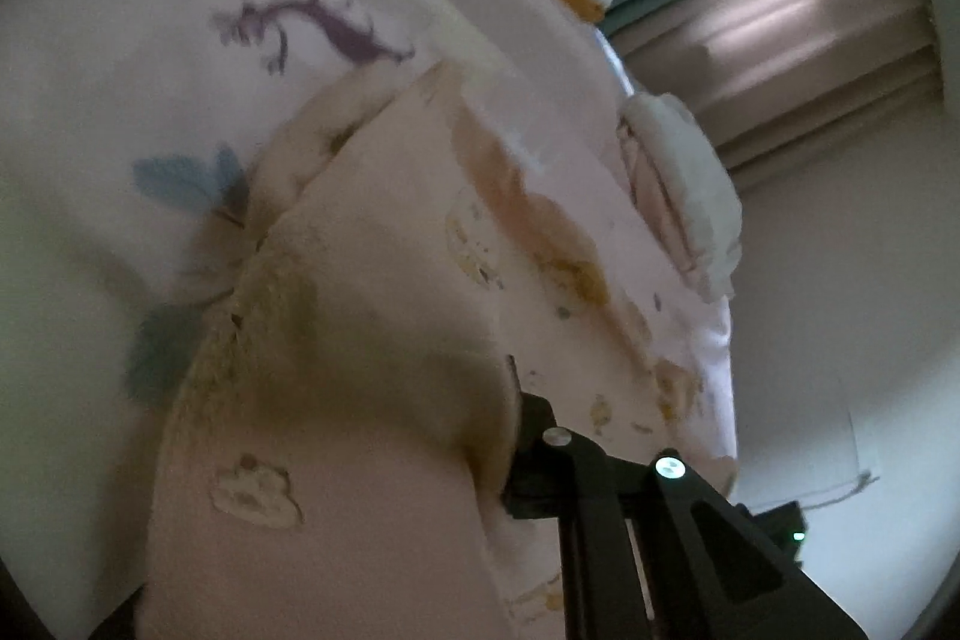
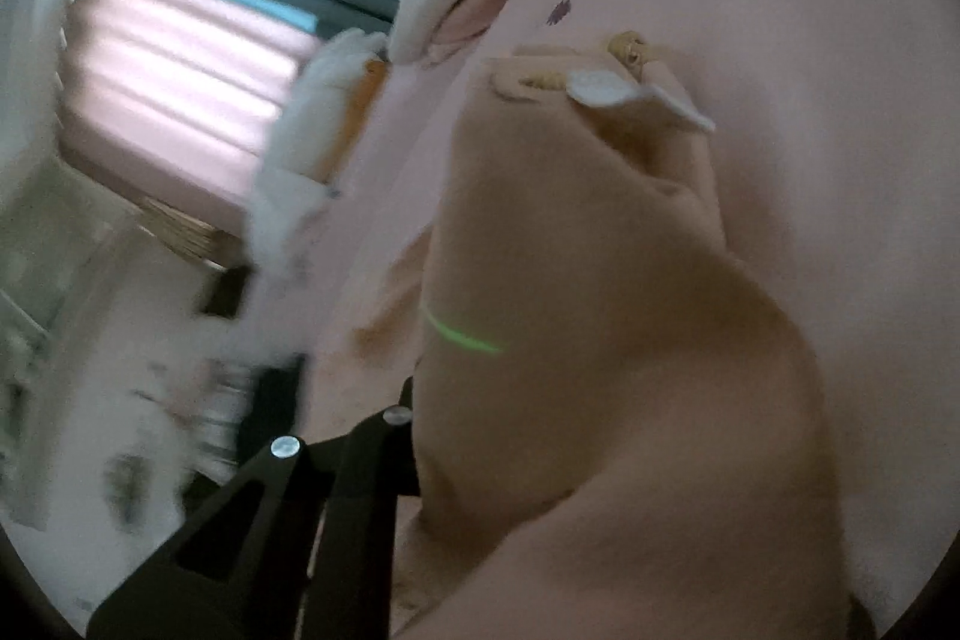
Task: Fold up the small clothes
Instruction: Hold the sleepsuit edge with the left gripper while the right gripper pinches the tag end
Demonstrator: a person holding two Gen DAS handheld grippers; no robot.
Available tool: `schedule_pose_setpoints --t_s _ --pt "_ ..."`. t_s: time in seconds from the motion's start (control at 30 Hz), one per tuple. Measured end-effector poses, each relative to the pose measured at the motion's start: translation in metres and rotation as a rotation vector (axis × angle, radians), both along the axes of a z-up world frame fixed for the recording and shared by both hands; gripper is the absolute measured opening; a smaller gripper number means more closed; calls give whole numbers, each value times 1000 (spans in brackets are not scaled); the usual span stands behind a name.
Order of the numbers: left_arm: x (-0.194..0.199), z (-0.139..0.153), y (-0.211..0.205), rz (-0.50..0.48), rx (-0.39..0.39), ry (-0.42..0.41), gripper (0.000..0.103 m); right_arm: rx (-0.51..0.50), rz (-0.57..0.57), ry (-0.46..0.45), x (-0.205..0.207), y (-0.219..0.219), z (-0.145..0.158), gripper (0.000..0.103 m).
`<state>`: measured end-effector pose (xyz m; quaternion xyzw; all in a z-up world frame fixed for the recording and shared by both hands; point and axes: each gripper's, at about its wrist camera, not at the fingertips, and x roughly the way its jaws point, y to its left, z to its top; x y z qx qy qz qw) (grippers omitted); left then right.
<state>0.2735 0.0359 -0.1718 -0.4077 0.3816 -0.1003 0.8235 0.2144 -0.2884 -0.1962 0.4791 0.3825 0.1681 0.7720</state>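
Gripping a small beige garment (image 1: 372, 340) by two points of one edge, the left tool (image 1: 510, 454) and the right tool (image 2: 414, 454) are each clamped together on a pinch of its fleecy cloth, which bunches and rises towards both cameras. The garment lies on a bed covered by a pale printed sheet (image 1: 120, 40), its near end lifted by the tools and its far end resting on the sheet, near the bed edge that faces the curtained window (image 1: 810, 28). Its long axis appears to run away from the tools towards a small tab and trim (image 2: 606, 88) at the far end, though blur leaves the outline uncertain. White folded items (image 1: 690, 172) lie along that window-side edge, apart from the garment. To do the step well, both tools should probably travel together at equal height, keeping the held edge taut and straight, so the fold line falls square across the long axis before release.
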Motion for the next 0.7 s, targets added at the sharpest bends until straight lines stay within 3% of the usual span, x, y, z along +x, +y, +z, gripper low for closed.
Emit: schedule_pose_setpoints --t_s 0.07,0.23,0.27,0.33,0.4,0.43,0.5,0.6,0.7 --pt "-12 12 1 -3 7 -25 10 97 14 12 -3 -2 -5 13" --pt "-68 36 3 12 137 -58 9 105 127 -5 -36 13 10 14" --pt "-80 35 6 18 149 -50 9 88 149 15 -46 18 10 16" --pt "-97 28 14 20 112 -29 9 -5 141 103 -63 24 7 12" --pt "-113 11 21 52 65 38 9 -40 135 74 -76 26 12 13" --pt "-115 2 20 58 80 77 10 -66 129 76 -82 26 16 13" --pt "-129 -8 27 42 103 50 15 -110 118 77 -100 24 21 12" --pt "-145 -10 35 59 140 9 15 -170 70 49 -130 15 28 9" --pt "-148 -12 39 58 118 14 15 -175 59 57 -120 11 28 8"
